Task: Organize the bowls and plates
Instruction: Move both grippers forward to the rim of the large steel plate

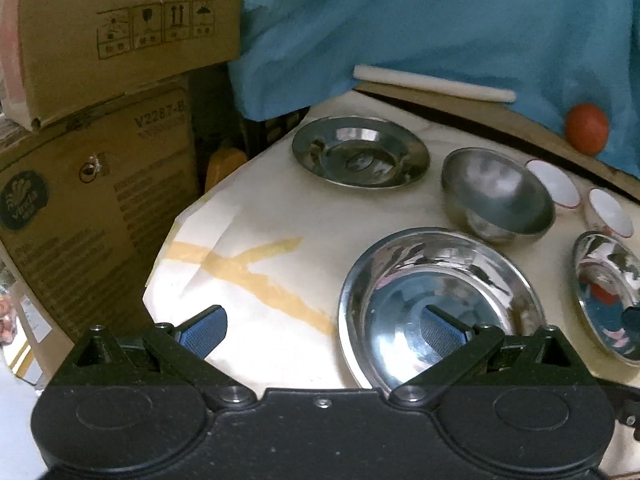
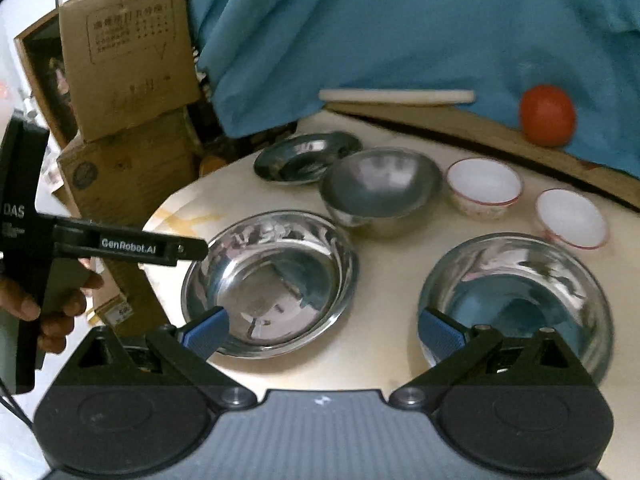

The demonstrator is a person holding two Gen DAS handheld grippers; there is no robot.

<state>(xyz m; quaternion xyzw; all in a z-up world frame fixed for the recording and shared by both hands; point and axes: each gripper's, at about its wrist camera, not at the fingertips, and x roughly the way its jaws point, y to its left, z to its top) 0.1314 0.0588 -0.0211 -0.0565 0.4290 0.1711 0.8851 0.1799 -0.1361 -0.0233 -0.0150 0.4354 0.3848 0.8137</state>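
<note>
**Desk:** What are your two claws doing over that table?

**Operator:** My left claw (image 1: 322, 330) hangs low over the cream table (image 1: 256, 216), fingers spread wide and gripping nothing. Its right pad (image 1: 440, 330) sits above the near steel plate (image 1: 440, 308); its left pad (image 1: 206, 330) is over bare tabletop crossed by yellow tape (image 1: 256, 276). My right claw (image 2: 322, 334) is just as wide apart and equally empty. Its left pad (image 2: 208, 330) overlaps the rim of that same near plate (image 2: 272, 280), and its right pad (image 2: 440, 334) overlaps the rim of a second steel plate (image 2: 516, 300).

**Desk:** And the hand?

**Operator:** From the right camera, a hand (image 2: 48, 308) wraps the left tool's grip, left of my right claw, with the tool's black arm (image 2: 128, 246) reaching level toward the near plate.

**Desk:** Where is the rest of the crockery?

**Operator:** Ahead of both claws. A deep steel bowl (image 2: 380, 192) stands just beyond the near plate, with a third steel plate (image 2: 304, 156) behind it, to its left. Two small white bowls with red rims (image 2: 484, 186) (image 2: 572, 218) stand right of the steel bowl, each apart from its neighbour.

**Desk:** Anything crowding the scene?

**Operator:** Blue cloth (image 2: 400, 32) drapes behind the table, and a white rod (image 2: 396, 96) and an orange ball (image 2: 547, 116) lie at the far edge. Cardboard boxes (image 1: 100, 152) stack up left of my left claw.
</note>
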